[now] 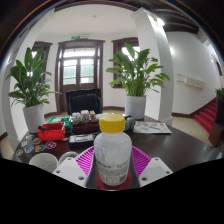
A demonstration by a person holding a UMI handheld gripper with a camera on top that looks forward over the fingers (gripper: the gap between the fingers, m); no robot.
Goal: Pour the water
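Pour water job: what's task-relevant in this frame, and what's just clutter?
Job:
- translucent white plastic bottle with yellow cap, between the gripper fingers; pads appear to touch it
- white cup

Clutter:
- red box
- papers
- two potted plants
- black chair

Yellow-capped bottle [112, 152] clamped between gripper [112, 163] pads, dark table [180, 143], potted plants [135, 75] beyond

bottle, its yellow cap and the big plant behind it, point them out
bottle [112, 157], gripper view, on its white body between the jaws
yellow cap [112, 122], gripper view, on the cap's front
plant [137, 72], gripper view, on its leaves
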